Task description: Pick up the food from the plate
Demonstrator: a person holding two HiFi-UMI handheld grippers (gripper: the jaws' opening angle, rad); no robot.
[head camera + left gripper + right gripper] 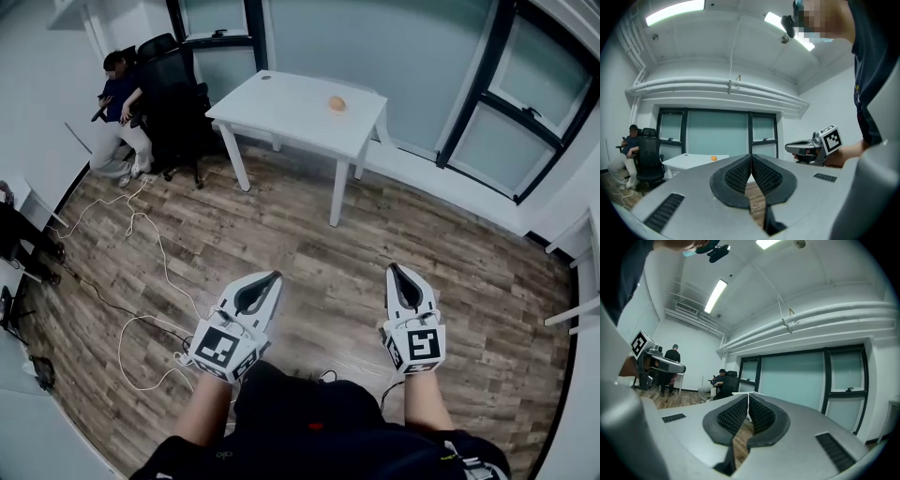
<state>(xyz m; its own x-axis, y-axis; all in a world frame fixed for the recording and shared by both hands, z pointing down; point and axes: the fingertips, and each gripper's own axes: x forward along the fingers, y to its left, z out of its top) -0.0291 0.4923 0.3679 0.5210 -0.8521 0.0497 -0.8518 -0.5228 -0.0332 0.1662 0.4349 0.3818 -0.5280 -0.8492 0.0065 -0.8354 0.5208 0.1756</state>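
Looked down on a wood-plank floor (375,253) that filled most of the head view, closed off on the far side by a wall of dark-framed windows (525,108). Found a white table (281,112) standing close to that wall, well apart from both tools. Noted a black office chair (173,80) just left of the table, with a seated person (117,108) beside it in the corner. Traced white cables (141,234) looping over the boards from that corner toward the near left. Held the left gripper (272,278) low and close in, tilted toward the table, its marker cube (217,347) at the near end; saw in the left gripper view the ribbed pads (740,173) clenched against each other at the tips, with nothing between them. Held the right gripper (396,270) alongside, about level with the left one and apart from it; saw in the right gripper view the same tight clench on nothing, dark pads meeting at the front. Spotted the food (337,103), a small round orange item, lying on the table top toward its right end, far from both grippers and touched by neither. Picked it out again as an orange dot on the table in the left gripper view. Could not tell whether a plate lay under it
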